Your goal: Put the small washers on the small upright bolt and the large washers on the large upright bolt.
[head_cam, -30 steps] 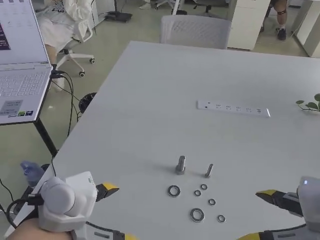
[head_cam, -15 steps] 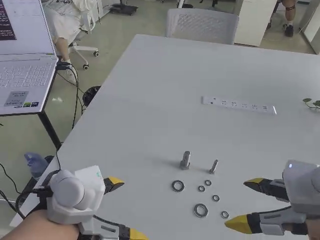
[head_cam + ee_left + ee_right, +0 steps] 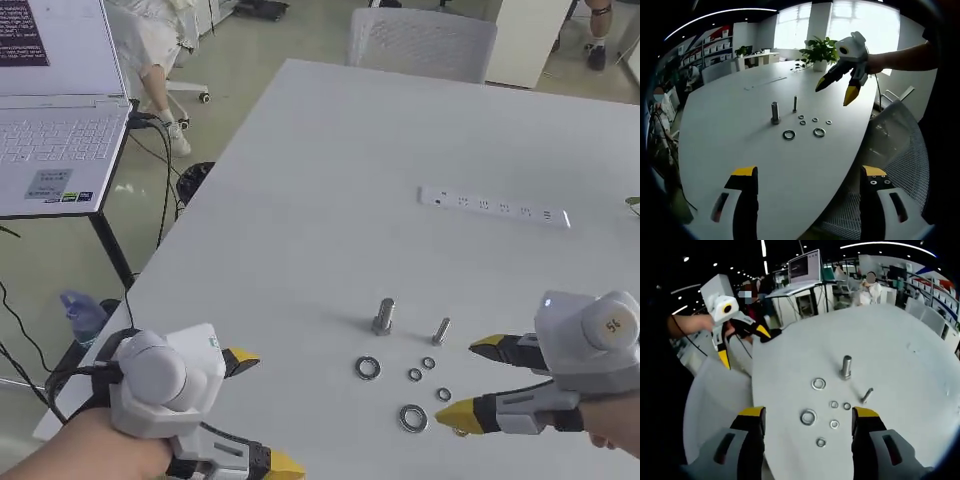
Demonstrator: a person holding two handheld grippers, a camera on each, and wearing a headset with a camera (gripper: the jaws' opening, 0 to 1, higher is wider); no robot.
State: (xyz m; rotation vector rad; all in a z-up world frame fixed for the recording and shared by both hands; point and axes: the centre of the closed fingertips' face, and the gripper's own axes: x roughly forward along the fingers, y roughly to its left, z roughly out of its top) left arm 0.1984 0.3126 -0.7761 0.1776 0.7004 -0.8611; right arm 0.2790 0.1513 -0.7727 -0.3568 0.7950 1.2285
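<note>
white table (image 3: 330, 200), two bolts (image 3: 383, 315), two large washers (image 3: 367, 368), four small washers (image 3: 414, 375), left gripper (image 3: 272, 412), right gripper (image 3: 462, 380), fingers spread empty

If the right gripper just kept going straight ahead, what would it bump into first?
Probably the nearest small washer, then the large washer, both on the table just ahead of the right gripper; its height is unclear.

White table (image 3: 300, 200) holds bolts (image 3: 384, 316), washers (image 3: 368, 368) (six), power strip (image 3: 495, 207).
</note>
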